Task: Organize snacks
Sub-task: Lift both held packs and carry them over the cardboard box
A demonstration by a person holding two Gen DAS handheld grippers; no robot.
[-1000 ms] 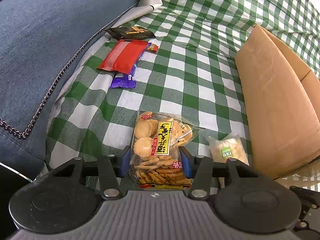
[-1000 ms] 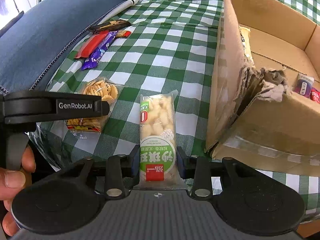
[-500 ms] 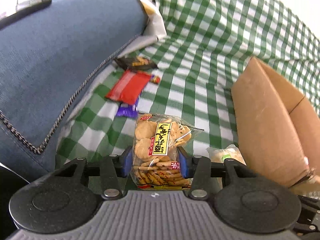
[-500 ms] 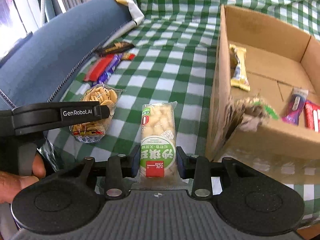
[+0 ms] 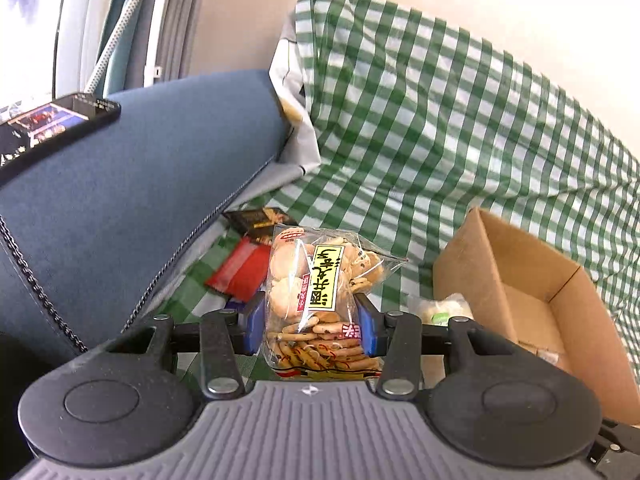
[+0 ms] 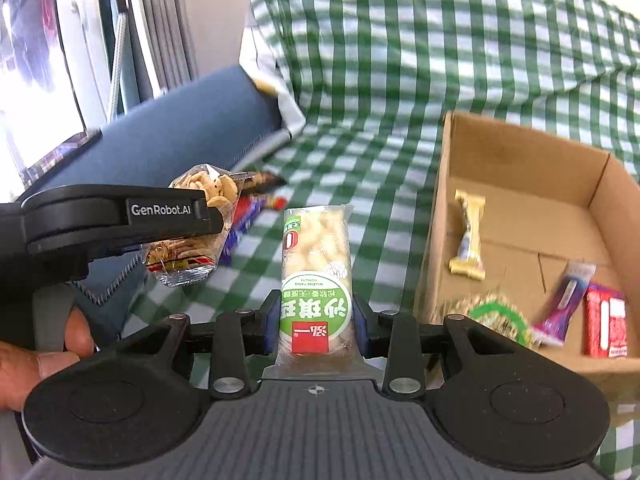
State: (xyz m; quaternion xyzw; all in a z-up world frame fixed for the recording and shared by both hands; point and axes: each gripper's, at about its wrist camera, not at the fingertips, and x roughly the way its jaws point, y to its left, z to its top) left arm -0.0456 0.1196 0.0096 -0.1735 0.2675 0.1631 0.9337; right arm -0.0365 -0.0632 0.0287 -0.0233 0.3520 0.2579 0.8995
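The left tool (image 5: pixel 310 326) clamps a light, crinkly cookie bag (image 5: pixel 320 300) and the right tool (image 6: pixel 316 326) a soft cake pack (image 6: pixel 316 276), both aloft near the box (image 6: pixel 520 168), pinched at their lower ends since the contents likely crush easily.

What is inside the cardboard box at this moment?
Inside the cardboard box lie a yellow bar, a purple packet, a red packet and a green-labelled snack. The near wall and right claw hide the floor's nearest part.

Bright daylight pours from the window (image 6: pixel 36 60) at left, blowing it out; fisheye-bent edges, background softly motion-blurred.
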